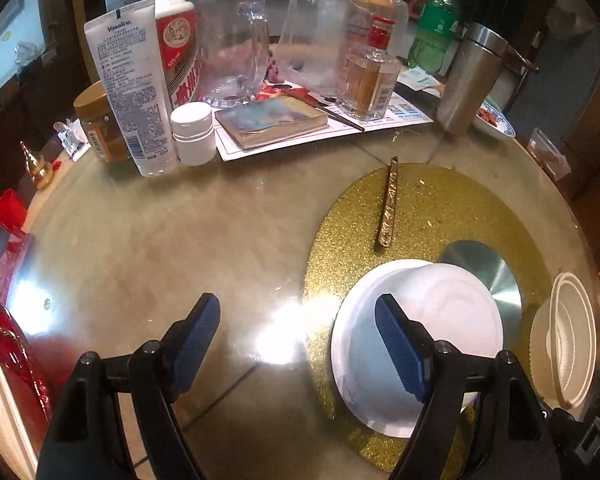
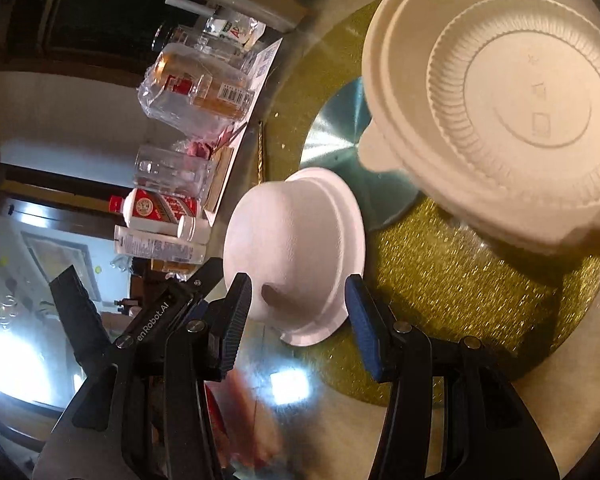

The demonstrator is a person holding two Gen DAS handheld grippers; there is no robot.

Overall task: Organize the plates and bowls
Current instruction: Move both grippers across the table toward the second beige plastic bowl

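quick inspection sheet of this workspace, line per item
surface: round glass table top with glare, over a gold glitter disc
job's things: white bowl upside down on the disc; cream lidded bowl beside it
clutter: lotion tube, liquor bottles, glass mug, book, steel tumbler, green bottle at the far edge
grippers: left gripper open, empty; right gripper open, empty, jaws either side of the white bowl
cables: nothing seen
surroundings: dim room, dark furniture
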